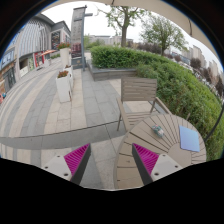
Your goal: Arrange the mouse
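While our hand-held gripper (110,160) sits wide open and empty, we see the mouse (158,129) on the worktop (170,140) beside a pad (189,139); chair (137,93) beyond.

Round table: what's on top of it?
On the round slatted table: a light blue pad and a small dark object, probably the mouse. Anything under the pad is hidden. The open gripper hangs short of them.

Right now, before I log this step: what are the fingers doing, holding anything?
Gripper: fingers open, nothing between them; the round wooden table with the mouse lies ahead and to the side.
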The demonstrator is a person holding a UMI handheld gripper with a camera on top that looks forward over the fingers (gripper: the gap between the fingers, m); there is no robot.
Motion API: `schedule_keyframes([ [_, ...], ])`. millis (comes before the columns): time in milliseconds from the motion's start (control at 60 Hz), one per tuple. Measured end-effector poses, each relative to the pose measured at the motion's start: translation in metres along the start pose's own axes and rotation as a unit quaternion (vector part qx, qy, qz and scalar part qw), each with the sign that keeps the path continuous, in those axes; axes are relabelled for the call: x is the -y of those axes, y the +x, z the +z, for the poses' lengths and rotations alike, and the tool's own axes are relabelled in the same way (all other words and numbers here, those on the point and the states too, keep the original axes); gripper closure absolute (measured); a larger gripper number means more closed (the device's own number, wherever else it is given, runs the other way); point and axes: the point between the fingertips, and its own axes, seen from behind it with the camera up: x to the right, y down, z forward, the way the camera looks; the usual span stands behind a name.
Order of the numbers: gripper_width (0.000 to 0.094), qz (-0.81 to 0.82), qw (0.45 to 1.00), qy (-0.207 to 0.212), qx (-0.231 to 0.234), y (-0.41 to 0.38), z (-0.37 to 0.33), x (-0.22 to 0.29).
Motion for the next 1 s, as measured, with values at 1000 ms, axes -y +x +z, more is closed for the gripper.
schedule_keyframes([
  [1000, 0.0083, 0.142, 0.971, 0.026, -0.189, 0.257, 0.186, -0.056],
])
